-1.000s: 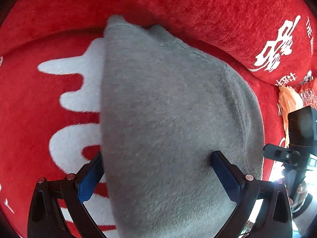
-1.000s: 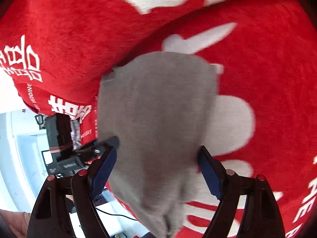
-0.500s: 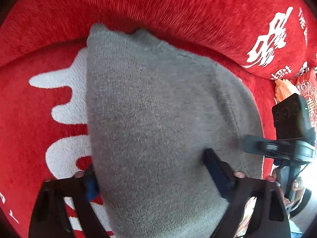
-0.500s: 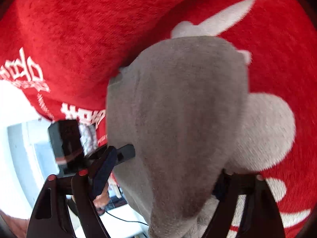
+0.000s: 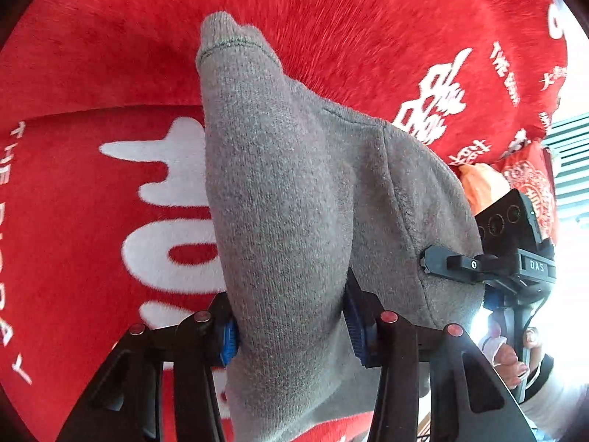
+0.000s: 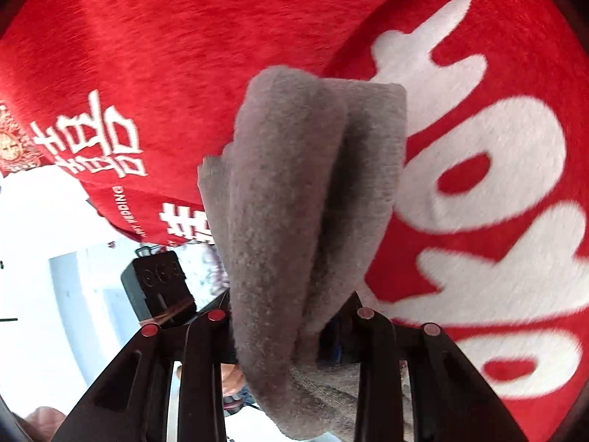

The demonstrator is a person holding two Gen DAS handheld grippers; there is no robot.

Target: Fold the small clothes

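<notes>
A small grey knit garment [image 5: 294, 202] is held up over a red plush sofa. My left gripper [image 5: 291, 328] is shut on one bunched end of it. The cloth rises between the blue pads and hides most of them. My right gripper [image 6: 294, 335] is shut on the other end of the grey garment [image 6: 294, 202], which hangs in thick folds between its fingers. The right gripper's body [image 5: 515, 243] shows at the right of the left wrist view, and the left gripper's body [image 6: 158, 287] shows at the left of the right wrist view.
The red sofa seat [image 5: 92, 221] with white lettering lies below, and its backrest [image 5: 368, 18] rises behind. An orange item [image 5: 482, 188] lies at the sofa's right end. A bright white room [image 6: 44, 258] shows past the sofa edge.
Both grippers have closed on the grey garment, which lay flat between open fingers a second ago. It is now bunched and lifted off the seat.
</notes>
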